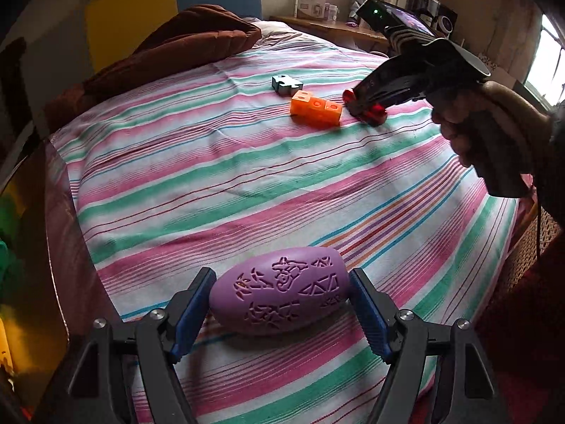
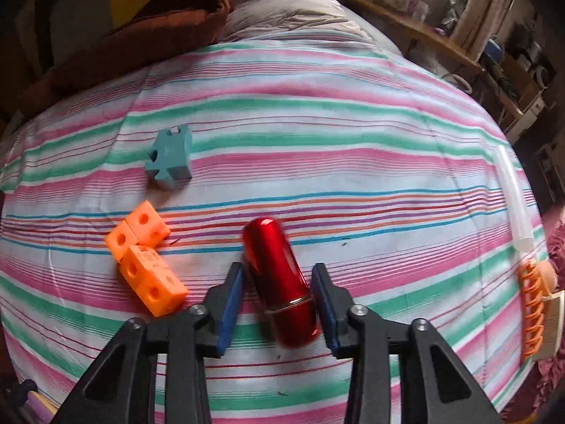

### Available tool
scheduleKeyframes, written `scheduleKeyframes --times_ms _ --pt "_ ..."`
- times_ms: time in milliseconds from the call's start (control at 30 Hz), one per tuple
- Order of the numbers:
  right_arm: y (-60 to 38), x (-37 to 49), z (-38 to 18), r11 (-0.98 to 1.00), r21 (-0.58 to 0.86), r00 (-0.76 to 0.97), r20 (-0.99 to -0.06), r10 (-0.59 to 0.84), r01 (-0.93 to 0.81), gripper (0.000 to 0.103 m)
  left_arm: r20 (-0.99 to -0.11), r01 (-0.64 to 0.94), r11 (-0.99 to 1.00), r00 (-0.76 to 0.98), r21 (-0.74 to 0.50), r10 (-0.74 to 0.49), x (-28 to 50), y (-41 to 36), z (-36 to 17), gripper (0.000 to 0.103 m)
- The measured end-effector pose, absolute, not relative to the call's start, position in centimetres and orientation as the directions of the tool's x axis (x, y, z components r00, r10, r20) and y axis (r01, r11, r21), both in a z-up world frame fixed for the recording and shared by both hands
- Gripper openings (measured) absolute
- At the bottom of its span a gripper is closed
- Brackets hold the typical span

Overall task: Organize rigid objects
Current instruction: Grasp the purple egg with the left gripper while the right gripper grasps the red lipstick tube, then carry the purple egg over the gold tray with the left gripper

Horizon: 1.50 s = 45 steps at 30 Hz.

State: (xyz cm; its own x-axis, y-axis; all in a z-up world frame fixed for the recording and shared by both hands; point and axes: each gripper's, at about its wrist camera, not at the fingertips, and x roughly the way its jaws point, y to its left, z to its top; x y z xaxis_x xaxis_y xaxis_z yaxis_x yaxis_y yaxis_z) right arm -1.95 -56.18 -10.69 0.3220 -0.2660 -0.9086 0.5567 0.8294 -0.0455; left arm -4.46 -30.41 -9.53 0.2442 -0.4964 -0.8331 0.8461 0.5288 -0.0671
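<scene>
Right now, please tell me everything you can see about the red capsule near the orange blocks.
The red capsule is a glossy, metallic-looking cylinder with rounded ends and a thin gold ring around it near one end. It lies on its side on the striped sheet, slightly slanted, between the blue pads of the right gripper. The pads sit close against its sides; the grip looks closed on it. The orange blocks lie apart from it, to the left in this view. Its image is a little blurred.
</scene>
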Motion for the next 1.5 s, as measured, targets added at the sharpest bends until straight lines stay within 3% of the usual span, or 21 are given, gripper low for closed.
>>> scheduleKeyframes --times_ms 167,433,867,1500 --pt "-53.2 -3.5 -10.9 0.860 -0.124 0.304 -0.902 -0.305 0.494 0.026 -0.831 0.842 0.535 0.249 -0.067 -0.496 -4.4 -30.2 -9.4 0.077" --pt "-53.3 -6.0 -11.1 0.858 0.001 0.368 -0.904 -0.219 0.514 0.027 -0.812 0.831 0.554 0.289 -0.050 -0.507 -4.8 -29.1 -7.6 0.076" --pt "-50.4 -5.9 -11.2 0.885 -0.133 0.378 -0.869 -0.321 0.445 0.026 -0.752 0.800 0.599 0.371 -0.039 -0.544 -5.0 -26.0 -3.7 0.076" --pt "-51.0 -5.8 -11.3 0.889 -0.144 0.394 -0.857 -0.332 0.435 0.026 -0.717 0.724 0.687 0.449 -0.057 -0.533 -3.4 -22.2 -1.0 0.076"
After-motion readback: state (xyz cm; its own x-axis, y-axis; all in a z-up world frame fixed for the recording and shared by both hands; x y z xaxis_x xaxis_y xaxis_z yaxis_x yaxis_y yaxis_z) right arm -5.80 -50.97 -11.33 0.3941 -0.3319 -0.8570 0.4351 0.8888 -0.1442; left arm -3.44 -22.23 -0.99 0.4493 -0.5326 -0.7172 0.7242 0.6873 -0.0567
